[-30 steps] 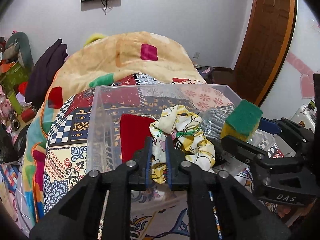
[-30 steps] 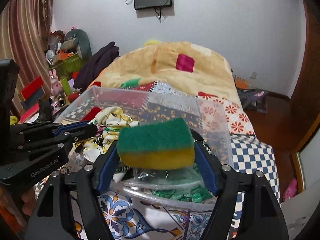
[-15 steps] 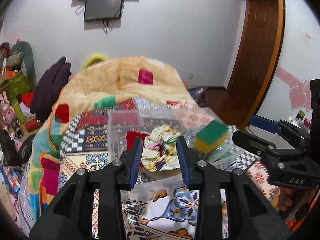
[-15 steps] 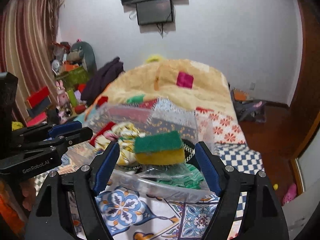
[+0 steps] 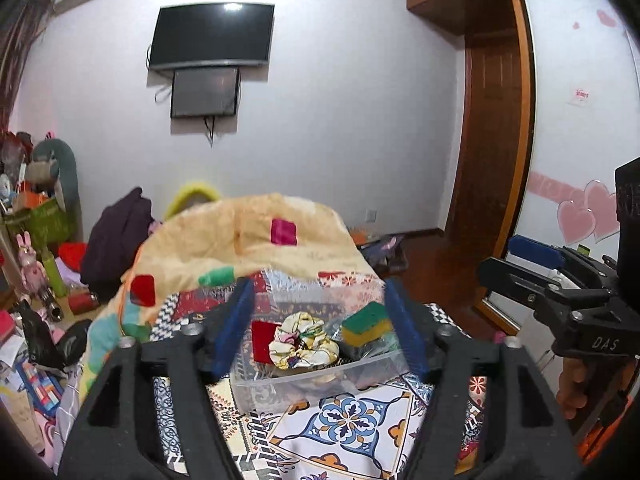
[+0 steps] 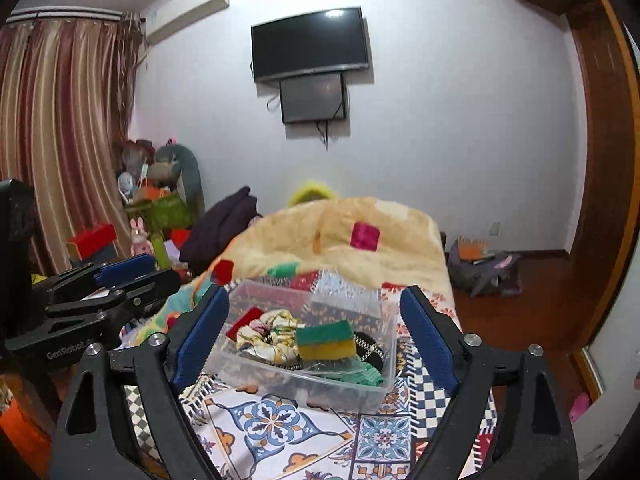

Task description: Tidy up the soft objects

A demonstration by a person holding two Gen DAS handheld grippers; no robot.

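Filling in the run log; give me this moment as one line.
left gripper: open, empty | right gripper: open, empty | sponge, floral cloth: in clear bin on bed

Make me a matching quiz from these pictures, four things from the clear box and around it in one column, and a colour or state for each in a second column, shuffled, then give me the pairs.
Things:
1. sponge
2. scrunchie
3. storage box
4. left claw

Colour or state:
A. clear plastic, standing on the patterned bedspread
B. open, holding nothing
C. green on top, yellow below
D. yellow floral fabric, bunched up

Pairs: 1-C, 2-D, 3-A, 4-B
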